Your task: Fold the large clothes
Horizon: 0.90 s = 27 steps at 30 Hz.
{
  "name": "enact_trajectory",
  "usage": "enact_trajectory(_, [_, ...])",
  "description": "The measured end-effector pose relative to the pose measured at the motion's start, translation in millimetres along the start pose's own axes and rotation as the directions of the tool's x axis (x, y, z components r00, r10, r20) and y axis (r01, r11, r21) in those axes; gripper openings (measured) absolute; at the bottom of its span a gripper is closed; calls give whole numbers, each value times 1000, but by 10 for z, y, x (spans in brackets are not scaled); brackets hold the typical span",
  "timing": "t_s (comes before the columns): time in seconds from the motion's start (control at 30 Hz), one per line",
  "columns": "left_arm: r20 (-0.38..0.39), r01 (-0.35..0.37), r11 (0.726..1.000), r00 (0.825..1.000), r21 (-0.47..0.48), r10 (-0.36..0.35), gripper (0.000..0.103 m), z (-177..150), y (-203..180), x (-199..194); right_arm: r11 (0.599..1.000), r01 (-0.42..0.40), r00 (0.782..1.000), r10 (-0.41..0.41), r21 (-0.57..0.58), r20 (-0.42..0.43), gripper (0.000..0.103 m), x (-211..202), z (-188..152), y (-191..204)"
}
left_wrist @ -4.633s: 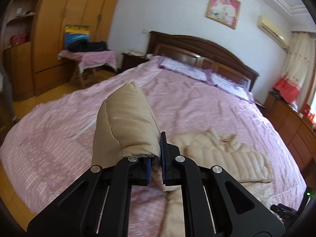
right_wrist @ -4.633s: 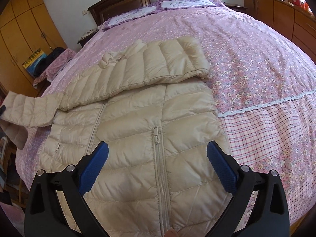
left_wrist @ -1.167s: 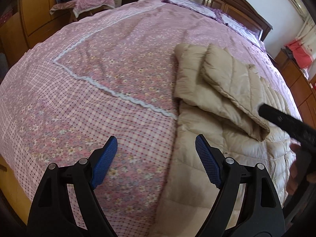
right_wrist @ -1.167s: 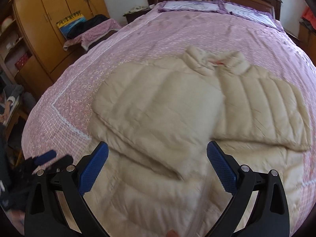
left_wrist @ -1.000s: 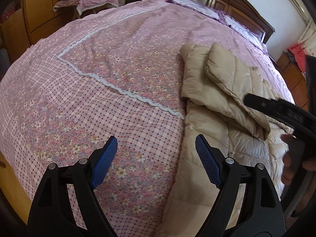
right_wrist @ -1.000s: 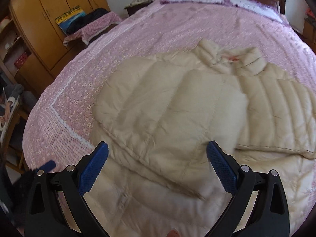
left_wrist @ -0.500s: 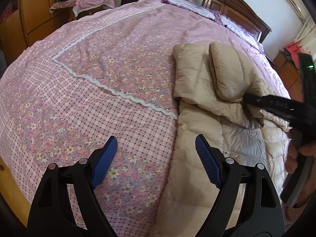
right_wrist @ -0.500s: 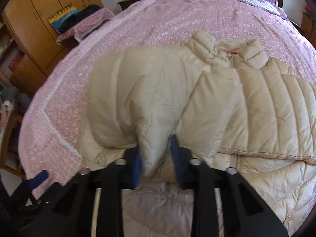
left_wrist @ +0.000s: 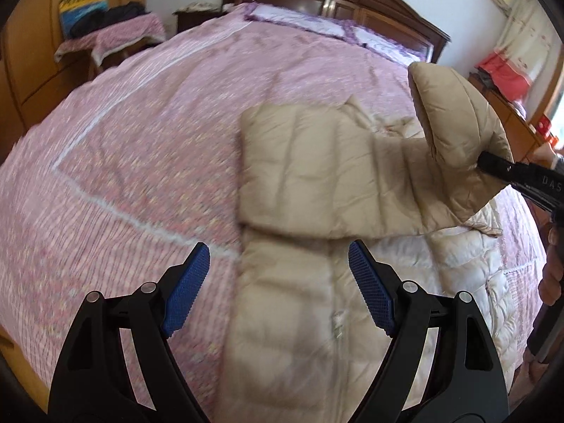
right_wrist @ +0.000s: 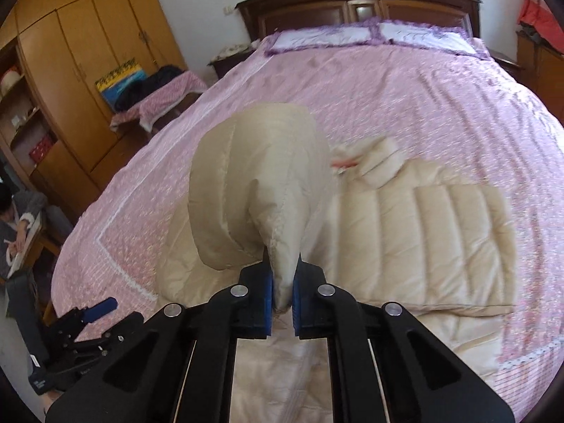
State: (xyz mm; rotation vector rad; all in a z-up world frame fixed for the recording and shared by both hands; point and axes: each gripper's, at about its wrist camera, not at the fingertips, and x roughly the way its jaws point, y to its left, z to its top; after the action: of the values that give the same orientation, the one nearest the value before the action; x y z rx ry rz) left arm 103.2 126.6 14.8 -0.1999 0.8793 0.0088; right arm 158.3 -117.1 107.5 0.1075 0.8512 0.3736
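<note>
Right wrist view has the right gripper [right_wrist: 282,292] pinched tight on the beige sleeve [right_wrist: 253,183], jaws just closed on it, left gripper [left_wrist: 278,282] wide open and empty, so I'd carry it flat across the puffer jacket [right_wrist: 416,239] on the pink bed [right_wrist: 405,81].

The right gripper [right_wrist: 282,290] has just closed on the sleeve [right_wrist: 253,190], lifting it.

The left hand-held gripper [left_wrist: 278,289] is a black frame with round silver screws and ribbed blue pads [left_wrist: 368,294]. The right hand-held gripper [right_wrist: 282,301] matches it. A grey cuff [left_wrist: 557,161] shows at the right wrist.
</note>
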Motion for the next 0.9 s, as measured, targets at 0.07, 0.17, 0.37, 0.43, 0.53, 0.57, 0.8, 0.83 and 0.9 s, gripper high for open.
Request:
enact_trajectory(0.07, [11,10,1000,1000,27,-10,81,63,-106,37,1000,17,1000,-17,11,12,9,-43,-6,-117])
enact_trajectory(0.17, [13,32,998,999,56,-33,81,147,-250,147,998,44,999,-44,40,3,9,-33,-60,-320])
enact_trajectory(0.37, [-8,36,998,999,42,-36,81,208,-337,417,989,103,993,-96,104,-68,9,193,-301,-681])
enact_trajectory(0.43, [-11,29,999,1000,36,-28,81,208,-333,495,985,115,990,-103,129,-93,9,284,-385,-798])
enact_trajectory(0.53, [-26,20,999,999,35,-19,81,207,-333,627,979,115,988,-96,166,-119,11,407,-491,-917])
enact_trajectory(0.57, [-28,17,999,999,37,-16,81,202,-331,653,977,110,989,-89,183,-121,12,414,-516,-947])
enact_trajectory(0.8, [-11,7,998,1000,55,-7,80,200,-383,701,978,130,990,-117,164,-83,42,127,-551,-959])
enact_trajectory(0.83, [-11,6,998,1000,56,-6,80,193,-387,704,977,141,989,-130,161,-76,47,57,-558,-959])
enact_trajectory(0.9, [-9,4,998,1000,60,-3,80,182,-393,704,975,155,987,-146,156,-65,49,-53,-545,-962])
